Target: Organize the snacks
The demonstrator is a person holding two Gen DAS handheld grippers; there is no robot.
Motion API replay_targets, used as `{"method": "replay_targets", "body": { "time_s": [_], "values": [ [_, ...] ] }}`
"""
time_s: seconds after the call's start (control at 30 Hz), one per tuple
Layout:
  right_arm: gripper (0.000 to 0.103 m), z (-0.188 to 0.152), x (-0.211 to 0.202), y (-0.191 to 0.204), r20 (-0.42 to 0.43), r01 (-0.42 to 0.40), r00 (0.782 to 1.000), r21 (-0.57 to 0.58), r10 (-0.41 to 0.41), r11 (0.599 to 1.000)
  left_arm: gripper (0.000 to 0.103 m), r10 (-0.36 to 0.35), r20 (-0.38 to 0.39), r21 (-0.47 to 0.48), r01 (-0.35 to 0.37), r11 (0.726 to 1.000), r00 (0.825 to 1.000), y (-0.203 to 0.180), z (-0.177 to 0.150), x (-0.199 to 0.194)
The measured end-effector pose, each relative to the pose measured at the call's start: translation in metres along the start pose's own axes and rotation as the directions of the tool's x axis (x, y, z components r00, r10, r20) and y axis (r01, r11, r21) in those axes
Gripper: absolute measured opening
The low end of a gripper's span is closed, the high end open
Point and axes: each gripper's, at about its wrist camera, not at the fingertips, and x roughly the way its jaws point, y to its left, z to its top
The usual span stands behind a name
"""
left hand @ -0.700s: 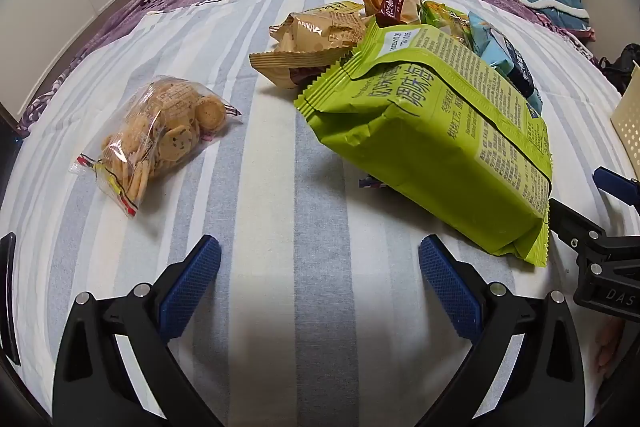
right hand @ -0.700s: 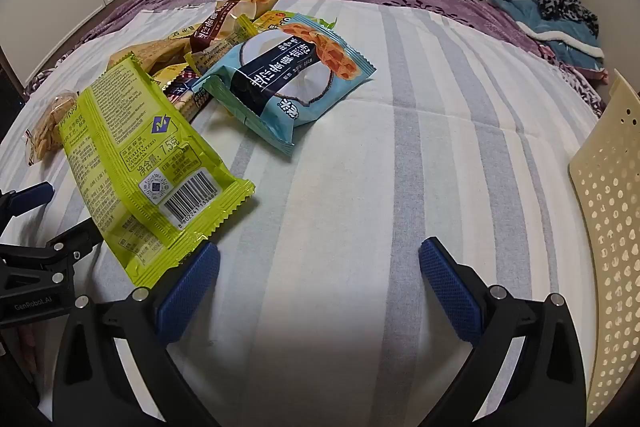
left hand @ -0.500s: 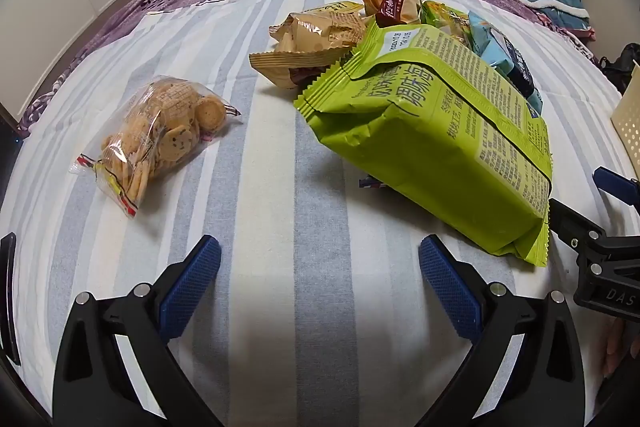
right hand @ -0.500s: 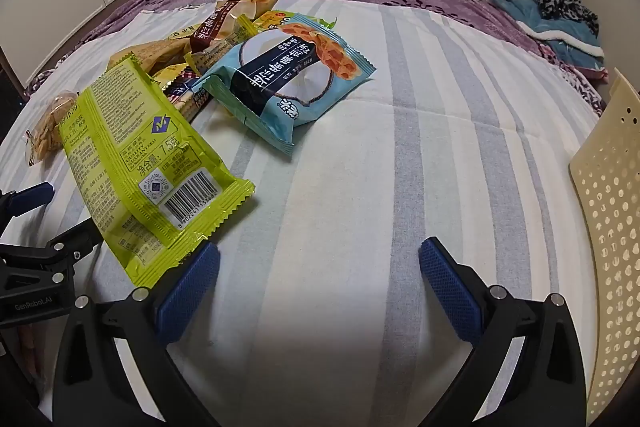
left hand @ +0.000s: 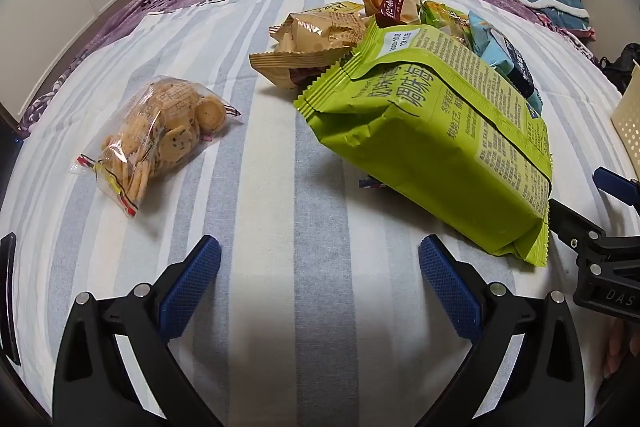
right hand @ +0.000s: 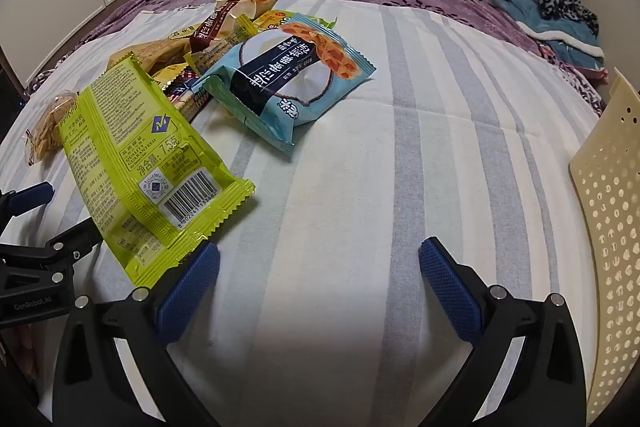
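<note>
Nothing of the sorting seemed to be done at this moment. All the snacks lay loose on the bed with the blue-and-white striped sheet [right hand: 420, 155], and none was inside the cream perforated plastic basket [right hand: 608, 227], of which only a wall showed at the right edge.

The large lime-green foil bag [left hand: 432, 143] lay nearest to both tools, its lower corner just beside the right gripper [right hand: 319, 283]. Behind it sat the light-blue coconut snack packet [right hand: 292, 87], resting partly on a heap of tan and brown small wrapped packets [left hand: 320, 39]. The clear plastic bag of round biscuits [left hand: 160, 131] lay alone, well apart to the left.

The left gripper [left hand: 320, 279] hovered over bare sheet with its jaws wide apart and nothing between them; the right gripper stood the same (also empty). So I judged that the whole job was still left: every packet had to be picked up and brought to the basket.
</note>
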Motion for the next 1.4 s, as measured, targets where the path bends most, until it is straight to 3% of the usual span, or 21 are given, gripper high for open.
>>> {"method": "replay_targets", "body": {
  "time_s": [1.13,1.4],
  "values": [
    [0.098,0.000,-0.003,0.000,0.002,-0.004,1.000,-0.008,0.004,1.000,0.101,-0.004,0.005,0.000,0.004,1.000,1.000,-0.001,0.000,-0.002],
    [0.098,-0.007,-0.015,0.000,0.015,-0.042,0.999,-0.033,0.042,0.999,0.101,-0.023,0.017,-0.023,0.023,0.999,1.000,0.008,-0.004,-0.010]
  ]
}}
